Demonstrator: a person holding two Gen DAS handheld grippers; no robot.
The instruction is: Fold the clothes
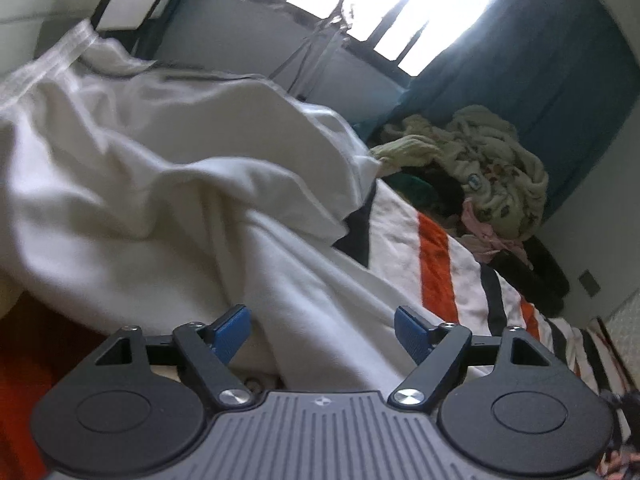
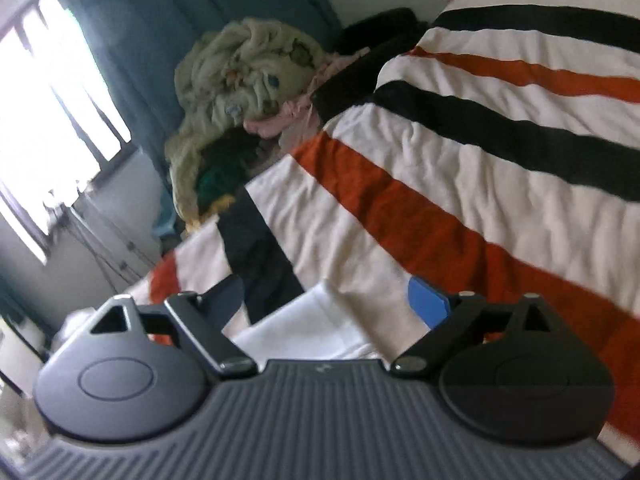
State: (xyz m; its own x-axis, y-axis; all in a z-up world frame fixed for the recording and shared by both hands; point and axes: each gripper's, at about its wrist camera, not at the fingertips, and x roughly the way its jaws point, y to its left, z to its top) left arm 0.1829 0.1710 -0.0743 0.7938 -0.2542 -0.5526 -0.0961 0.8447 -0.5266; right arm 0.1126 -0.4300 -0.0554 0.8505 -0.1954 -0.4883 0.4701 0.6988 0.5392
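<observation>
Two blue-padded fingers of the left gripper [image 1: 323, 334] stand spread wide apart in the left wrist view, pinching nothing. Between them, and running ahead and to their left, lies a crumpled white garment [image 1: 160, 184]; a fold of it passes through the gap, but whether the cloth touches either pad cannot be told. The garment is bunched in thick ridges, with a ribbed hem at its far left end. It rests on a bed covered by a striped bedspread [image 1: 436, 264] in white, orange and black, which shows ahead and to the right of the right finger. Farther ahead on that side sits a heap of clothes [image 1: 480, 168], pale yellowish cloth on top with pink and dark pieces beneath. Beyond the heap hangs a teal curtain [image 1: 540, 60] beside a bright window [image 1: 400, 4].

Turning to the right wrist view, the right gripper [image 2: 326, 304] also has its fingers spread wide, holding nothing. A flat white piece of cloth [image 2: 304, 328] lies just below and between them, close to the gripper body; contact with the pads cannot be told. Ahead and to the right of the fingers the striped bedspread [image 2: 460, 168] fills most of the view. Ahead and to the left sits the heap of clothes [image 2: 244, 76], with the teal curtain [image 2: 140, 12] and the window [image 2: 52, 92] behind it.
</observation>
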